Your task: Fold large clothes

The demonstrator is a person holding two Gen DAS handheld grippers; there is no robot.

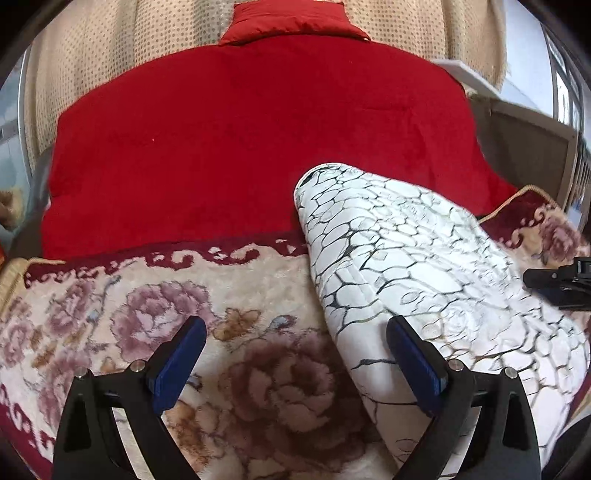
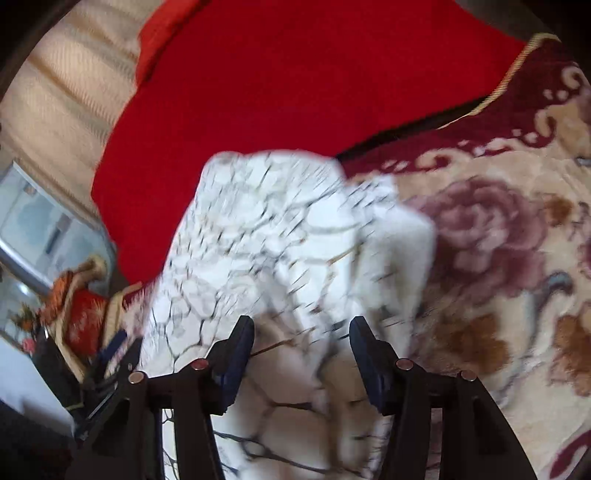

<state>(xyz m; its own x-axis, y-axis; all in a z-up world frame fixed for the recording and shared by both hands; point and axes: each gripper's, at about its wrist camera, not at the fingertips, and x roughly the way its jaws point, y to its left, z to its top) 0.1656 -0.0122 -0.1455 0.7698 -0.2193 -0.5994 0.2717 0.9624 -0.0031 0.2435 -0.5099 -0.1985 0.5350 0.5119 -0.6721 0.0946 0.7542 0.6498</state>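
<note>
A white padded garment (image 1: 399, 251) with a black crackle print lies folded lengthwise across a floral blanket (image 1: 155, 325), its far end on a red cover (image 1: 240, 140). My left gripper (image 1: 295, 339) hovers wide open over the blanket at the garment's left edge, and its right finger (image 1: 413, 358) stands over the cloth. In the right wrist view the garment (image 2: 280, 229) is blurred. A thick fold of it fills the gap of my right gripper (image 2: 301, 336) and touches both blue pads. That gripper also shows at the garment's right edge (image 1: 561, 284).
Behind the bed hangs a beige dotted curtain (image 1: 110, 48), with a red pillow (image 1: 291, 18) against it. A window and a radiator cover (image 1: 532, 144) stand at the right. Red and orange clutter (image 2: 74, 310) sits beside the bed at the left.
</note>
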